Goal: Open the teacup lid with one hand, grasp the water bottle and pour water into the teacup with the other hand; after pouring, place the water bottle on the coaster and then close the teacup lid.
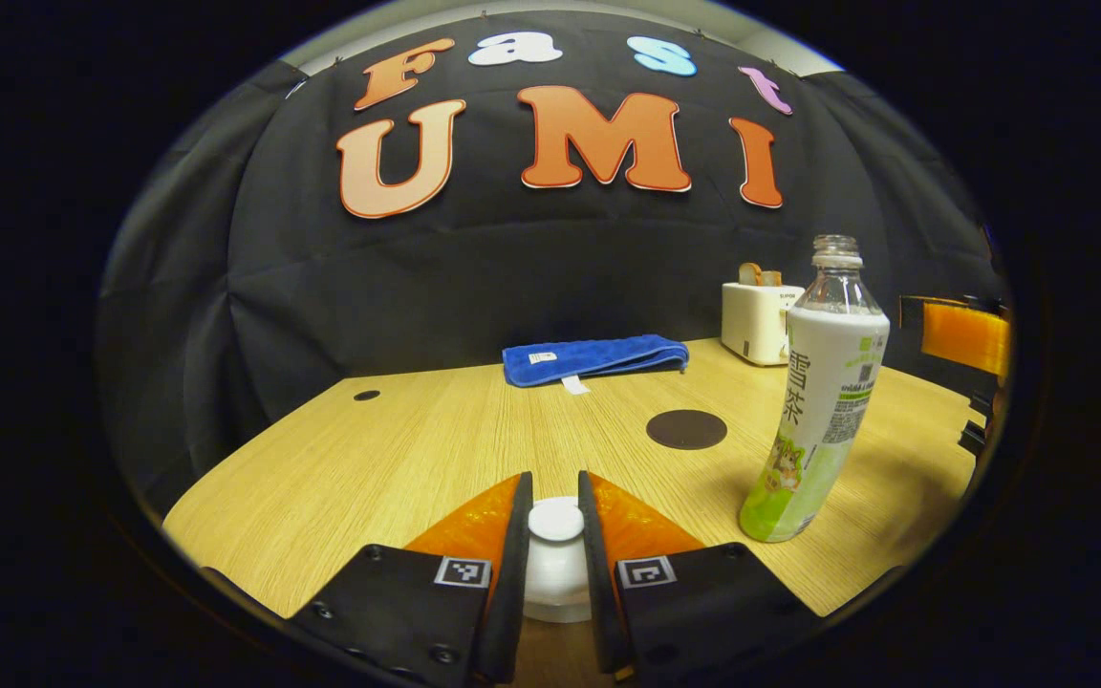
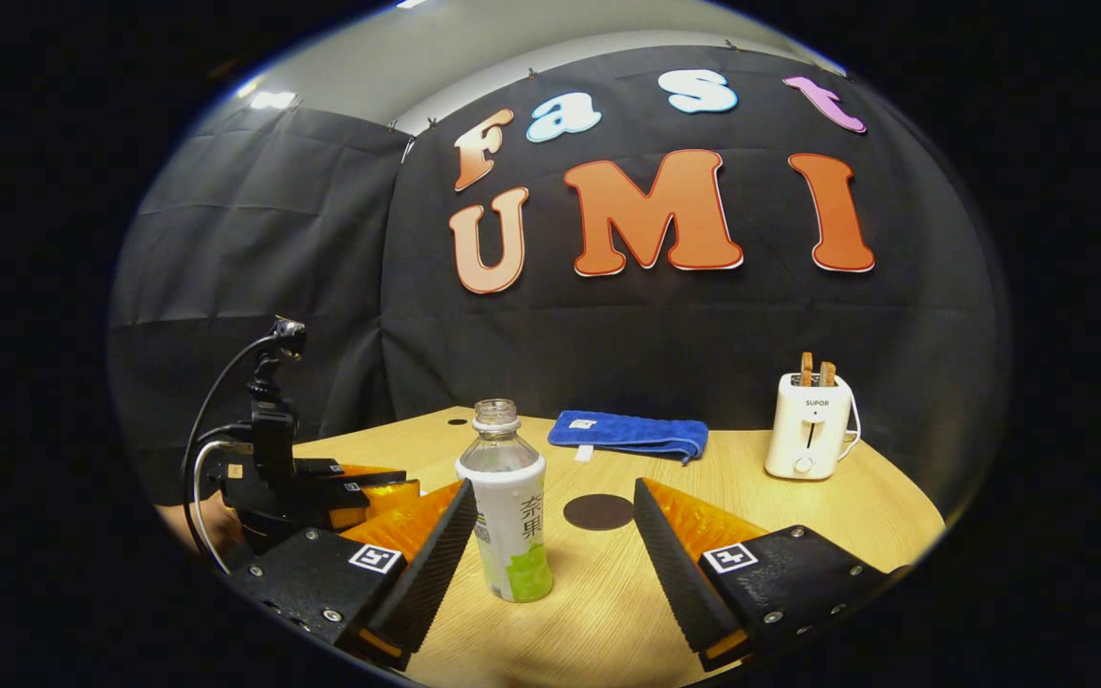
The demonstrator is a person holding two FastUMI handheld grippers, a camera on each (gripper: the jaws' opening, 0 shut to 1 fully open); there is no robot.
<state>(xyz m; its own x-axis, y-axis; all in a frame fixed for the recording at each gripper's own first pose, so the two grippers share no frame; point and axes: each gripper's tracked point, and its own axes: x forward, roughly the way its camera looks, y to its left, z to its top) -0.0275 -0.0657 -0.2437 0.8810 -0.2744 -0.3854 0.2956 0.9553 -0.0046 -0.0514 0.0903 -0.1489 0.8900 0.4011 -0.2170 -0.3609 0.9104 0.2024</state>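
Lid (image 1: 555, 521): white knob pinched between the left gripper (image 1: 555, 535) fingers, low on the table (image 1: 369, 459).
Bottle (image 2: 509, 502): uncapped, upright, between the spread right gripper (image 2: 550, 540) fingers, untouched.
Coaster (image 2: 598, 511): just behind the bottle.

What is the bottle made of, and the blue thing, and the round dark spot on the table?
The bottle looks like clear plastic: its see-through neck shows above a glossy printed wrap. The blue towel looks like soft fluffy cloth, folded with a sewn tag. The dark coaster is flat and matte, maybe leather or rubber; hard to tell.
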